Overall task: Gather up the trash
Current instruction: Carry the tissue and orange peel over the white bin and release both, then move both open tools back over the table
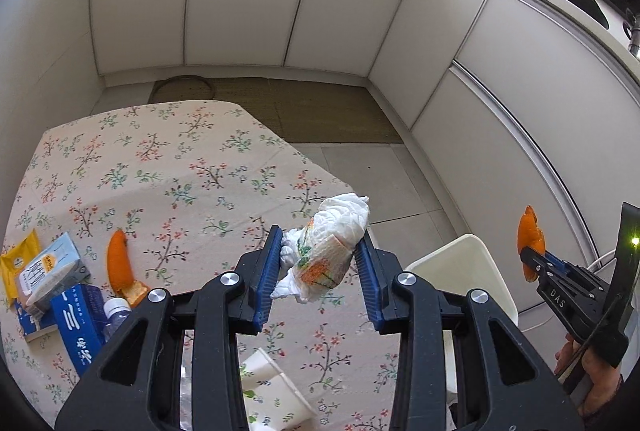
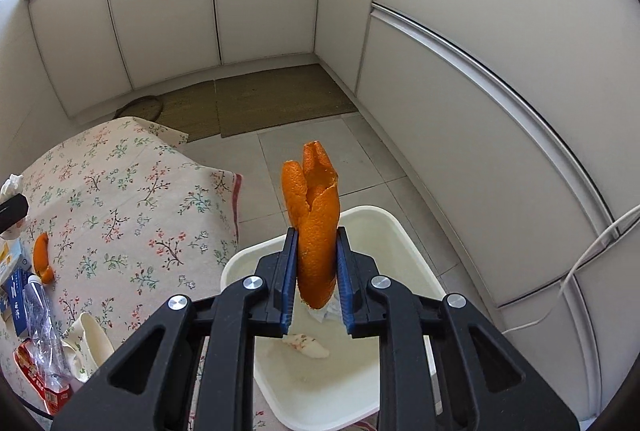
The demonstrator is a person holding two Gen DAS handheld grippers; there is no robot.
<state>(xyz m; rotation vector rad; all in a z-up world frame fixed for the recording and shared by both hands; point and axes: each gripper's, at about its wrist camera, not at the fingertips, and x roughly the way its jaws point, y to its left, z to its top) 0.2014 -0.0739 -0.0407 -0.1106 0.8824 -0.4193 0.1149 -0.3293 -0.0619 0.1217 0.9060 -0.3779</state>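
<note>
Trash, item one: crumpled tissue wad (image 1: 328, 251), printed, clamped between blue pads of left gripper (image 1: 320, 263), held above floral-cloth table (image 1: 160, 167) near its right edge. Item two: orange peel strip (image 2: 316, 231), upright, pinched in right gripper (image 2: 317, 271) over white bin (image 2: 384, 227); bin stands on floor just beside table edge, paper scrap (image 2: 306, 345) inside. Second peel (image 1: 119, 263) lying on table near left edge, beside blue carton (image 1: 78, 327), bottle (image 1: 116, 315). Paper cup (image 1: 276, 391) at near edge.
</note>
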